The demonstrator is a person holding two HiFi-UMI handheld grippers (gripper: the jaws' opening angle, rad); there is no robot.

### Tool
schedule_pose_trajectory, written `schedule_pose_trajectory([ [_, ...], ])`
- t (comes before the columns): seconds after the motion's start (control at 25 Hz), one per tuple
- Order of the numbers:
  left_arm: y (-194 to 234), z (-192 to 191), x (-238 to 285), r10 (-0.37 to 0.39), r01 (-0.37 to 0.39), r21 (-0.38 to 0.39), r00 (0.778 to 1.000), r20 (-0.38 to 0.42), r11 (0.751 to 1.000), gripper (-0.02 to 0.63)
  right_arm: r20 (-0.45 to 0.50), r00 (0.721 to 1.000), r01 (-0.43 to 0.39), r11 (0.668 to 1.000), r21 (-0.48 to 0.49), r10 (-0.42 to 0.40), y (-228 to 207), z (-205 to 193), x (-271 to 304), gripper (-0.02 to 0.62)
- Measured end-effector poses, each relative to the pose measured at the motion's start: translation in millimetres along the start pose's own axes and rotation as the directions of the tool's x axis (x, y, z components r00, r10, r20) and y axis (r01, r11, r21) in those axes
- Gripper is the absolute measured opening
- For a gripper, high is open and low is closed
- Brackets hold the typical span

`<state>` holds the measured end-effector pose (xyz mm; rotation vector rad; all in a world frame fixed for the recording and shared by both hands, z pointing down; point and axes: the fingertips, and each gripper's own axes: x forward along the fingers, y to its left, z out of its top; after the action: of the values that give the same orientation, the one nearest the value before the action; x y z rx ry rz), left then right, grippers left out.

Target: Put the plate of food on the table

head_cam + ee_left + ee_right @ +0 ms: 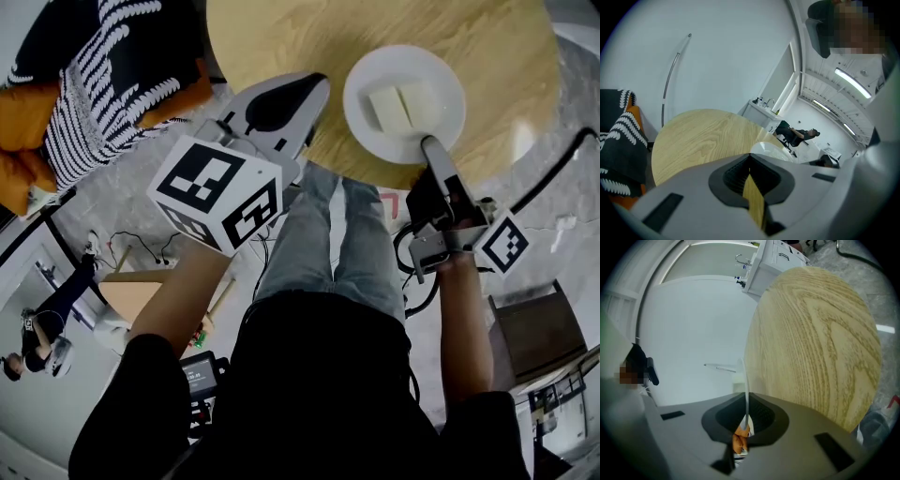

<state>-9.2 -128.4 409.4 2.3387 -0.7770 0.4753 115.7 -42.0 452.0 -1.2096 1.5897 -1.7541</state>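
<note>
On the grey floor (pixel 122 187), a black-and-white striped throw (pixel 103 84) lies over orange cushions (pixel 23 117) at the far left, a black cable (pixel 560 165) curves along the right, a brown stool (pixel 536 330) stands near right, and another person (pixel 52 314) stands near left.

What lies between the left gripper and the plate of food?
In the head view, only bare wooden table lies between the left gripper and the plate.
</note>
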Motion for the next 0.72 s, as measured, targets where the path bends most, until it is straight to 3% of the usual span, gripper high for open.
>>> schedule_pose_trajectory([
  [0.72, -5, -22, 11, -0.011, 0.011, -0.013, 0.999, -0.041, 1.000, 0.008, -0.035, 0.994, 0.107, 0.994, 0.023, -0.106, -28, -1, 2, 0.017],
])
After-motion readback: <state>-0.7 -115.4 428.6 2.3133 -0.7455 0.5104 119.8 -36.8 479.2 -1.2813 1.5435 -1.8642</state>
